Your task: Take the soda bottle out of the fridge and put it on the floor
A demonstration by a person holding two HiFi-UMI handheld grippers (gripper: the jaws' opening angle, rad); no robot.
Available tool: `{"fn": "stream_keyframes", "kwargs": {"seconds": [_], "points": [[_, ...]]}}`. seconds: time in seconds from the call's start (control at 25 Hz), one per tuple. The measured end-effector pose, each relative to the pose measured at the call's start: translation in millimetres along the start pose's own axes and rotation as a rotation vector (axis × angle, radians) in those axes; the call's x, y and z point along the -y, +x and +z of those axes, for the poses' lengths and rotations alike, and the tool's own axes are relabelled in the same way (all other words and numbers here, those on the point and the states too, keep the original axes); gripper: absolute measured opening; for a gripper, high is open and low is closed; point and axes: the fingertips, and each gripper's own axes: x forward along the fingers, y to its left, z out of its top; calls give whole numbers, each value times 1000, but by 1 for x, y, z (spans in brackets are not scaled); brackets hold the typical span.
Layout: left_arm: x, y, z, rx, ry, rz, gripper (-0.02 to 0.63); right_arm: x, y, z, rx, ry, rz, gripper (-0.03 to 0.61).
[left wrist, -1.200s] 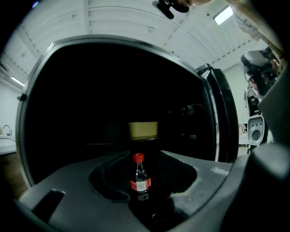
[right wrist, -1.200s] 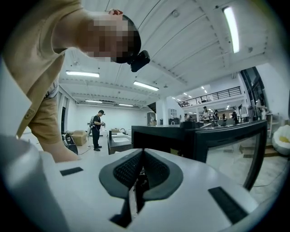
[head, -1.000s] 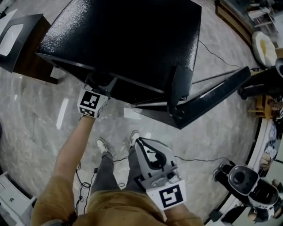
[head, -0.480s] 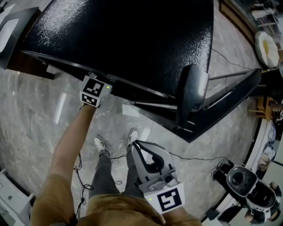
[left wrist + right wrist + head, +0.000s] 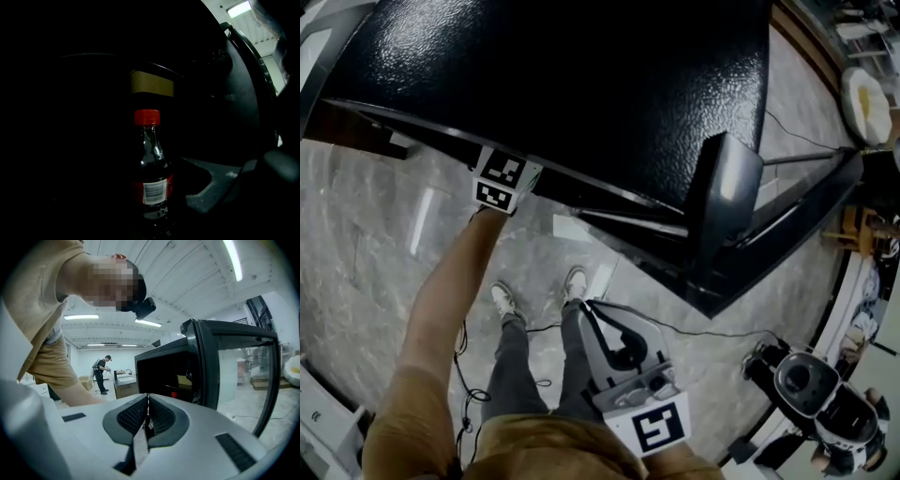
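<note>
Reaching into the open fridge [image 5: 581,84] for the bottle is judged to be the step in hand; nothing has been gripped yet. At the left of the head view, the left gripper [image 5: 502,176] is extended under the front edge of the fridge top, so that only its marker cube is seen there. In the left gripper view the jaws have just been opening and are spread wide: one grey pad [image 5: 213,190] is visible to the right, while the other is lost in the dark interior. The soda bottle [image 5: 152,183] stands upright straight ahead in the line of the gap, apart from the visible pad, with its red cap [image 5: 146,117] on. A dark item with a yellow band [image 5: 152,84] is seen behind it. The surface under the bottle cannot be made out. Further right, the door [image 5: 724,211] is swung open. The right gripper [image 5: 148,406] is held low in front of the person, well apart from the fridge, with its jaws pressed together on nothing. For the next move, the spread jaws should be advanced around the bottle's body below the neck and then closed firmly. The bottle should be kept upright during withdrawal and lowered to the floor [image 5: 384,262].
</note>
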Motion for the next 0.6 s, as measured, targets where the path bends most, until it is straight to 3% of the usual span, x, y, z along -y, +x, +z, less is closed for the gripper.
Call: {"fn": "stream_keyframes", "kwargs": {"seconds": [0.16, 0.6], "points": [[1, 3, -11, -22, -30, -16, 307, 1, 0, -7, -16, 0, 6, 3], [17, -38, 12, 77, -27, -23, 305, -5, 8, -13, -20, -1, 39, 2]]}}
